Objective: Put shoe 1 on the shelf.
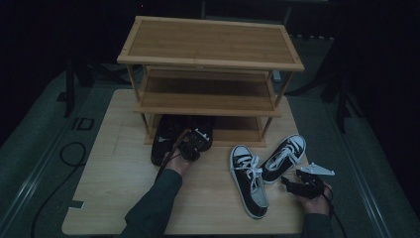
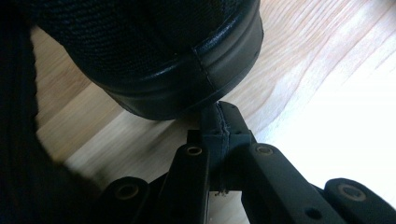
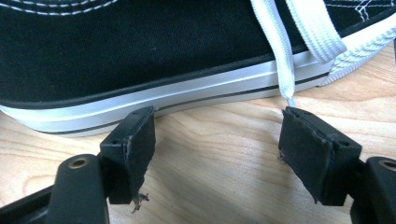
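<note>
Two black shoes (image 1: 166, 136) lie at the foot of a wooden shoe rack (image 1: 210, 62), half under its lowest shelf. My left gripper (image 1: 190, 148) is at their near ends, and in the left gripper view its jaws (image 2: 222, 114) are pressed together with nothing between them, tips against the rubber rim of a black shoe (image 2: 154, 60). Two black-and-white sneakers (image 1: 250, 181) (image 1: 285, 156) lie on the table to the right. My right gripper (image 1: 289, 184) rests beside them. It stands open (image 3: 217, 135), facing the white sole of a sneaker (image 3: 140, 60), a white lace (image 3: 280, 51) hanging near one pad.
The rack has three bamboo shelves, the upper two bare. The light wooden table (image 1: 119, 173) carries everything, with dark floor around it and a black cable (image 1: 69, 153) looping at the left. A sleeved forearm (image 1: 156, 203) reaches in from the bottom.
</note>
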{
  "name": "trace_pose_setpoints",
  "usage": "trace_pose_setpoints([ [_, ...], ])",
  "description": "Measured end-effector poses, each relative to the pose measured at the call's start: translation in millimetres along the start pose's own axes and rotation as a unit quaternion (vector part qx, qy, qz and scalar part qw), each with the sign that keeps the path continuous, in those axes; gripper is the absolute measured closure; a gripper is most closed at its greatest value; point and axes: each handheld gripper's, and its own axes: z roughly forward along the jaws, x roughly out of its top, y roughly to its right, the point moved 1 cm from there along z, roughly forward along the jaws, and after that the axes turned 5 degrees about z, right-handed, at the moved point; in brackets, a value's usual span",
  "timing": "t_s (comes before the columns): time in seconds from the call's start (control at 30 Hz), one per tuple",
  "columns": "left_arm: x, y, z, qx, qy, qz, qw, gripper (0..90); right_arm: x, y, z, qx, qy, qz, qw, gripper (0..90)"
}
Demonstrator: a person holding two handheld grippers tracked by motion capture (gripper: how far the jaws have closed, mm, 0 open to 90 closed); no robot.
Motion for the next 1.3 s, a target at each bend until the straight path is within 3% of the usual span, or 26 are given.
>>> trace_pose_setpoints([
  [0.23, 9.7, 2.9, 5.8, -0.004, 0.012, 0.004, 0.9999, 90.0, 0.0, 0.0, 0.0, 0.000, 0.000, 0.000, 1.0000, 26.7],
  [0.57, -2.1, 5.3, -5.2, -0.014, 0.025, 0.015, 0.9995, 87.5, 0.0, 0.0, 0.0, 0.000, 0.000, 0.000, 1.0000, 26.7],
  [1.3, -78.3, 5.5, -51.0, -0.017, 0.045, 0.008, 0.9988, 84.8, -0.2, -0.3, -0.2, -0.001, 0.000, 0.001, 1.0000, 26.8],
])
